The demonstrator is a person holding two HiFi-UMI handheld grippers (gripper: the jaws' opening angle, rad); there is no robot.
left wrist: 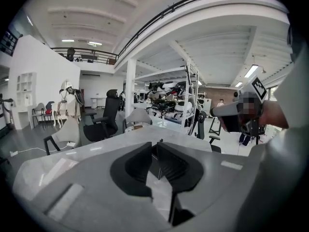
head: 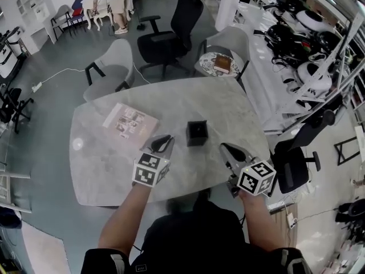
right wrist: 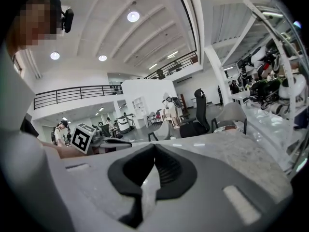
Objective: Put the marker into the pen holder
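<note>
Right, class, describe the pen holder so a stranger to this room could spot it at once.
Find the big rounded grey table. Near its centre, just beyond the left gripper and right gripper, stands the pen holder. It is a small black open-topped cube, the only dark upright thing standing on it; the neighbouring printed sheet lies flat and pale.

- Pen holder (head: 197, 133): a small black box, square seen from above and roughly cube-shaped, with plain matte sides.
- It stands upright on its base with the open top facing up. The inside shows only as dark with a faint lighter spot, so what it holds cannot be told.
- It sits on the pale grey marbled desk (head: 228, 104), about midway between the left and right edges, somewhat nearer the near edge than the far one, and well in from all of them.
- It stands alone, touching nothing else on the desk.
</note>
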